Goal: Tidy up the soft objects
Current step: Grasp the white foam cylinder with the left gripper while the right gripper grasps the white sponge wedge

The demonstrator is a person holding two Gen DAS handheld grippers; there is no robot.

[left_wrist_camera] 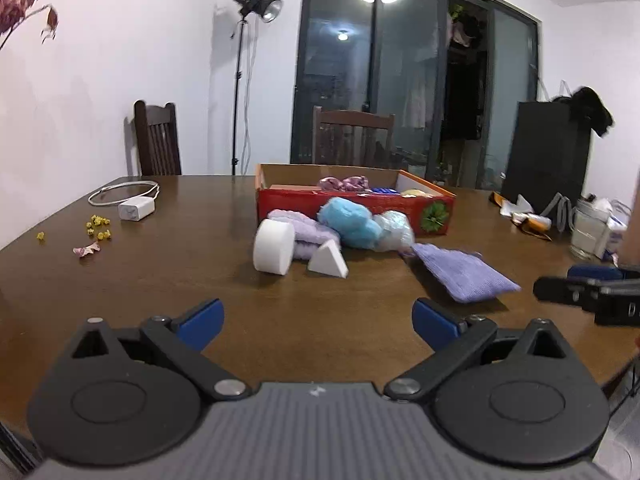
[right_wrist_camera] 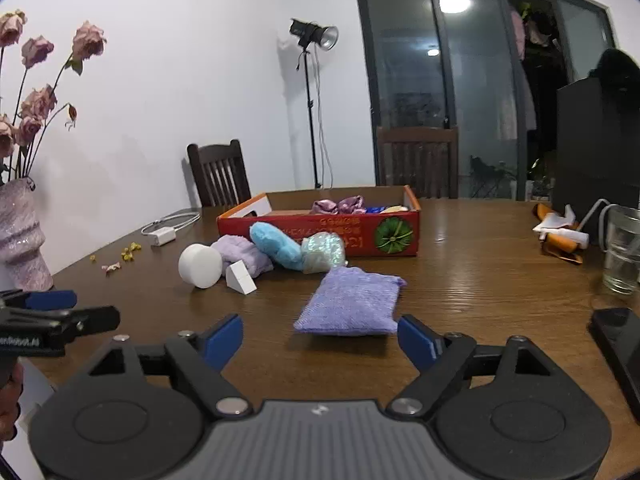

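Observation:
A red cardboard box (left_wrist_camera: 340,207) (right_wrist_camera: 320,228) stands mid-table with a pink cloth (left_wrist_camera: 346,182) (right_wrist_camera: 338,204) and other soft items inside. In front of it lie a white foam cylinder (left_wrist_camera: 273,251) (right_wrist_camera: 200,265), a white foam wedge (left_wrist_camera: 329,260) (right_wrist_camera: 240,278), a lilac fluffy cloth (left_wrist_camera: 302,232) (right_wrist_camera: 240,255), a blue fluffy ball (left_wrist_camera: 349,222) (right_wrist_camera: 276,245), a shiny pale bundle (left_wrist_camera: 394,231) (right_wrist_camera: 323,252) and a purple knit pouch (left_wrist_camera: 464,274) (right_wrist_camera: 350,302). My left gripper (left_wrist_camera: 318,320) is open and empty, short of the pile. My right gripper (right_wrist_camera: 320,340) is open, just before the pouch.
A white charger with cable (left_wrist_camera: 134,209) (right_wrist_camera: 162,236) and dried petals (left_wrist_camera: 96,228) lie at the left. A vase of dried roses (right_wrist_camera: 20,232) stands far left. A glass (right_wrist_camera: 624,252), wrappers (right_wrist_camera: 560,232) and a dark phone (right_wrist_camera: 624,344) sit at the right. Chairs stand behind the table.

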